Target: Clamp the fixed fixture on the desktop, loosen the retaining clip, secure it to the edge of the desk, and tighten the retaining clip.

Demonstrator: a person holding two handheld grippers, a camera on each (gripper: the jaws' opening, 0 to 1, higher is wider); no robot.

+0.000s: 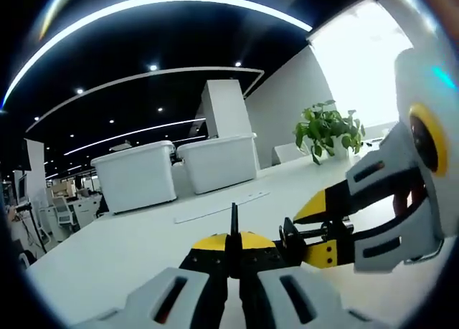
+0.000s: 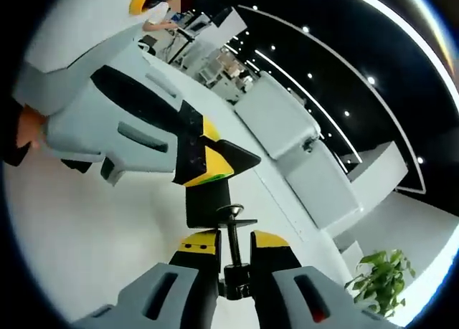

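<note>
In the left gripper view, the left gripper [image 1: 233,272] rises from the bottom edge with its yellow-tipped jaws drawn together on a thin black part of the clamp [image 1: 310,237], a small black fixture held above the white worktop [image 1: 107,250]. From the right side of that view the right gripper [image 1: 337,225] reaches in, its jaws closed on the clamp's other end. A person's fingers [image 1: 416,196] show between the parts of that gripper's body.

The right gripper view gives the opposite angle. There the right gripper [image 2: 233,254] is clenched on the clamp's threaded screw [image 2: 233,236], which ends in a small crossbar handle. The clamp's black body [image 2: 208,196] stands just beyond, gripped from the upper left by the left gripper [image 2: 215,157].

Farther back on the worktop, the left gripper view shows a long pale strip [image 1: 222,207] lying flat, then two large white bins [image 1: 176,173] side by side, and a leafy potted plant [image 1: 326,132] by a bright window. The right gripper view shows the bins [image 2: 301,153] from another side and the plant [image 2: 380,275] at its lower right. Ceiling lights run across the dark ceiling in both views.
</note>
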